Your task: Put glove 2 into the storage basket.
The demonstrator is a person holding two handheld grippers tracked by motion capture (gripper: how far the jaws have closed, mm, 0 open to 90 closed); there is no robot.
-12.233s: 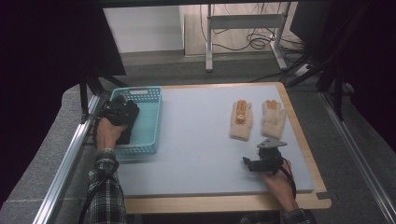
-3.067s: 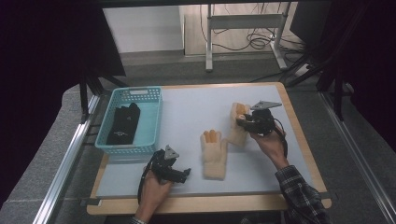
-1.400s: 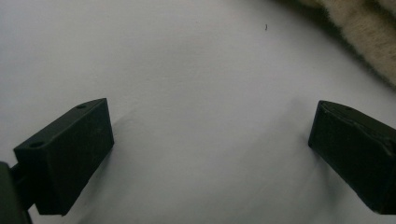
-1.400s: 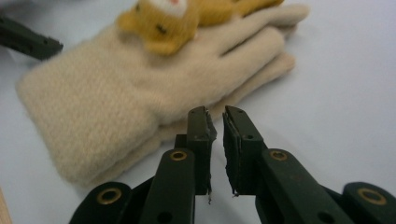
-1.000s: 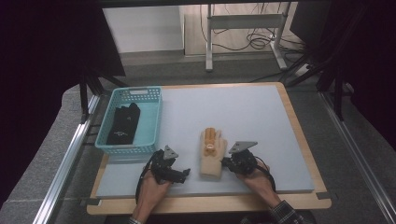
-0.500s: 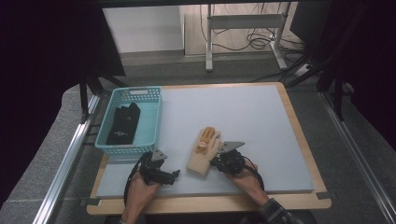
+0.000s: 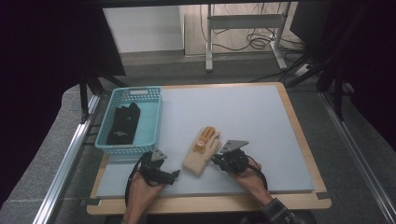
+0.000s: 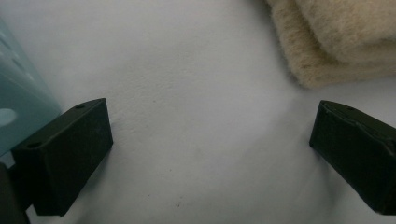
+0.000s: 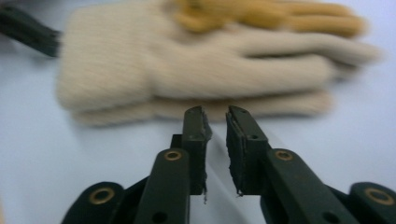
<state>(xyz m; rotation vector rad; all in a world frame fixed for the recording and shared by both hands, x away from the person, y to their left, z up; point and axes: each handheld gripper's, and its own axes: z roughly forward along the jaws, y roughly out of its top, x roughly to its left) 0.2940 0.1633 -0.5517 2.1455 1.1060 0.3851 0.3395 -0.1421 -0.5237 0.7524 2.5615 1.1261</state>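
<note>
left gripper (image 7: 173, 175) near front edge of table (image 7: 261, 112), jaws spread wide, nothing between them, pointing at cuff of cream gloves (image 7: 201, 150). right gripper (image 7: 215, 159) just beside gloves' right edge, jaws nearly pressed together, narrow gap, empty, tips short of glove stack. gloves stacked, orange-fingered one on top, between both grippers. farther left, teal basket (image 7: 150, 122) holding black gloves (image 7: 122, 125).

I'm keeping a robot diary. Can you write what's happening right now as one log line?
left gripper: open, empty | right gripper: nearly shut, empty, beside cream gloves | gloves: stacked on table | black gloves: in basket
</note>
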